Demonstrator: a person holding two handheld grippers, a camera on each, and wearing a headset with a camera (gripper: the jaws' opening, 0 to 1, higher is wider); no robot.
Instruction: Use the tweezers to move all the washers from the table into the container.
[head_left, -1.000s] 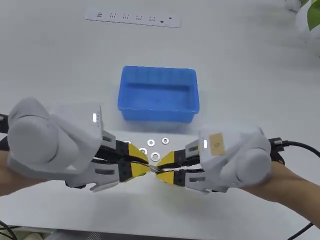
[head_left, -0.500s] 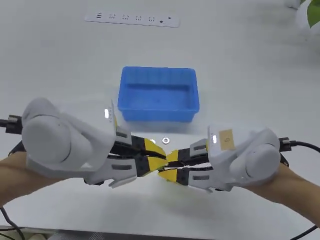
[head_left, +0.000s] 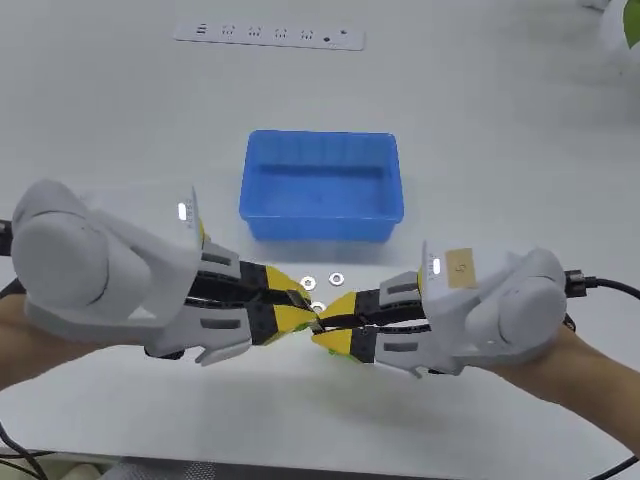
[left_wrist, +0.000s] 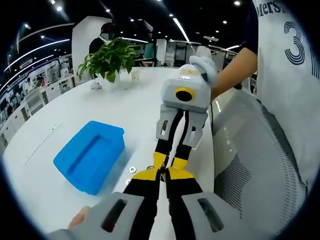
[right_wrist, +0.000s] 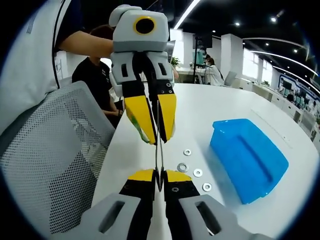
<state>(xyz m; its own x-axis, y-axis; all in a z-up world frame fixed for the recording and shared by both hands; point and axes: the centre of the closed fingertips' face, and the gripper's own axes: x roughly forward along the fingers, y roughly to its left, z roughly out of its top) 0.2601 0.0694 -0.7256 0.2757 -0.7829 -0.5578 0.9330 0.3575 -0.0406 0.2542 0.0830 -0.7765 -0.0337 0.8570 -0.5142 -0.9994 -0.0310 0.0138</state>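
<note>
Half a second ago your left gripper (left_wrist: 163, 173) lay further right in the head view. You have since drawn its body back to the left, and washers (right_wrist: 182, 167) that its jaws covered now show on the table (head_left: 500, 130). Your right gripper (right_wrist: 159, 176) has hardly shifted, and the two sets of yellow tips still meet nose to nose near you.

The tweezers (right_wrist: 159, 150) run as a thin metal strip between the two grippers. Your right jaws are closed tight on the near end. In the right gripper view your left jaws narrow in on the other end and look pinched on it too.

The washers lie loose on the table between the gripper tips and the near wall of the blue container (head_left: 320, 228), apart from it. Four can be counted in the right gripper view. In the head view one lies just beside the tips, and your jaws overlap the near edge of the patch. The container stands open at the middle of the table, beyond the washers.

A white power strip (head_left: 270, 36) lies at the far edge. A potted plant (left_wrist: 107, 57) stands far to the right. A cable (head_left: 605, 290) trails from the right gripper's body, and a mesh chair (left_wrist: 250, 165) sits at the near side of the table.
</note>
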